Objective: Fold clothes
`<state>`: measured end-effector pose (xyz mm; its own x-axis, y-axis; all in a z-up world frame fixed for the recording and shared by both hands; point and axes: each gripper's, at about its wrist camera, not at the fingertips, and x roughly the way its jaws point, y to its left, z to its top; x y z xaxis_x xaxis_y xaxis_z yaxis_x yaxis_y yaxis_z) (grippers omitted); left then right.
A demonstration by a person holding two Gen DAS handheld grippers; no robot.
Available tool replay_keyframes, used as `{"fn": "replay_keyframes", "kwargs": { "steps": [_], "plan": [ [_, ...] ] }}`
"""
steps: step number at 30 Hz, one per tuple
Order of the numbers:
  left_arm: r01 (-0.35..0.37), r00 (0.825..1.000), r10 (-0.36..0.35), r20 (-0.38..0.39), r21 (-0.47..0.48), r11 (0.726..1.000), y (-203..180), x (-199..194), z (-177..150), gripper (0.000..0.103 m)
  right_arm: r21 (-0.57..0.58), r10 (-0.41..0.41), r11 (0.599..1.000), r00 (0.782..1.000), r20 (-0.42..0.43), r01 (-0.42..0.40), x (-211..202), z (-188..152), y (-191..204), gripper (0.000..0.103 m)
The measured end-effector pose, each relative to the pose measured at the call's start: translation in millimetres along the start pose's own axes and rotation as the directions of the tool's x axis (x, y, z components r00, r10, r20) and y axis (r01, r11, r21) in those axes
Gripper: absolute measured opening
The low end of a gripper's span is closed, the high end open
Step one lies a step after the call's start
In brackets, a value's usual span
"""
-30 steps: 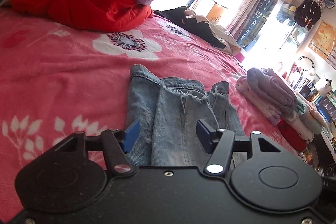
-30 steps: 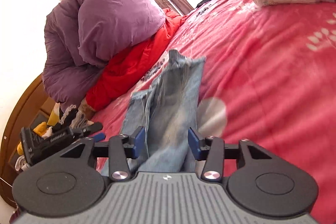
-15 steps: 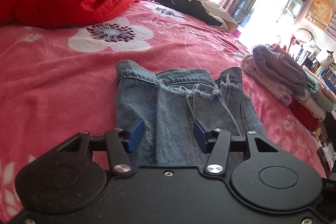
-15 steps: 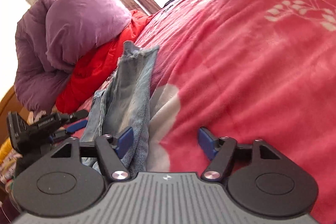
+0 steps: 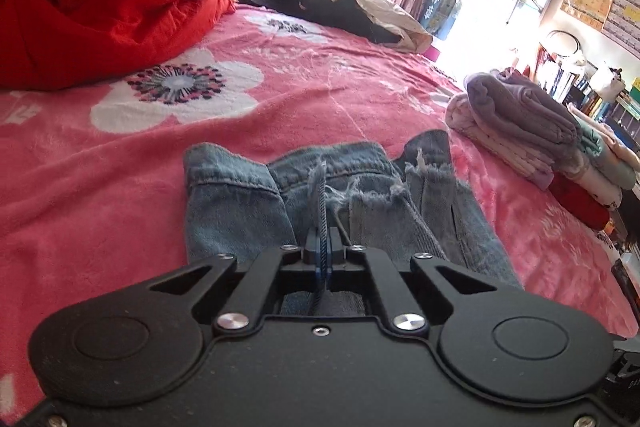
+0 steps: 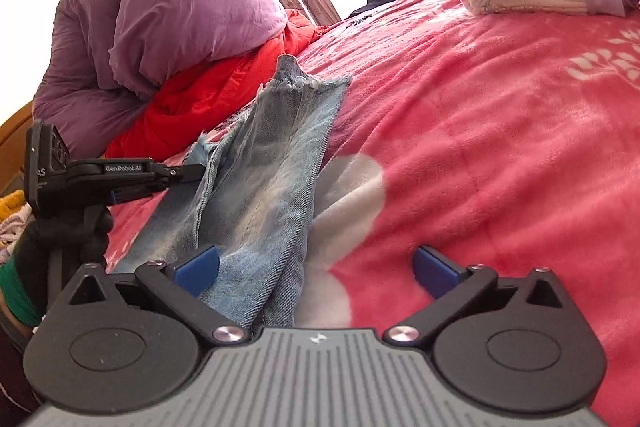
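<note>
The left gripper [image 5: 323, 254] has just closed, its blue pads pressed flat together on a fold of the jeans [image 5: 236, 203], and it points slightly downward. In the right wrist view it reaches in level from the left, borne on a gloved hand [image 6: 66, 233] with a green cuff below it. The right gripper [image 6: 316, 267] has just been opening and now stands wide, its left pad [image 6: 199, 264] against the cloth and its right pad [image 6: 432, 267] well apart, nothing pinched between them.
</note>
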<state>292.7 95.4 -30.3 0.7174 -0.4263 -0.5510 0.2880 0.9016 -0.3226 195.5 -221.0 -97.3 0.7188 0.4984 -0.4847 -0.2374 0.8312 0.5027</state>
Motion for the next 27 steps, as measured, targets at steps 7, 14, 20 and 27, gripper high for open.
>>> {"fn": "replay_keyframes", "kwargs": {
  "steps": [7, 14, 20, 27],
  "plan": [
    [-0.11, 0.981, 0.114, 0.158, -0.038, 0.993, 7, -63, 10, 0.0, -0.013, 0.007, 1.0, 0.999, 0.033, -0.007, 0, -5, -1, 0.103],
    [-0.266, 0.932, 0.289, 0.22, -0.13, 0.955, 37, -121, 1, 0.0, -0.014, 0.037, 0.999, 0.997, 0.072, -0.036, -2, -9, -5, 0.103],
    [-0.4, 0.876, 0.446, 0.185, -0.239, 0.885, 77, -156, -27, 0.0, 0.008, 0.075, 0.997, 0.992, 0.1, -0.076, -5, -11, -12, 0.103],
    [-0.515, 0.79, 0.582, 0.191, -0.309, 0.8, 109, -188, -39, 0.0, 0.025, 0.105, 0.994, 0.988, 0.115, -0.109, -7, -9, -18, 0.103]
  ]
}}
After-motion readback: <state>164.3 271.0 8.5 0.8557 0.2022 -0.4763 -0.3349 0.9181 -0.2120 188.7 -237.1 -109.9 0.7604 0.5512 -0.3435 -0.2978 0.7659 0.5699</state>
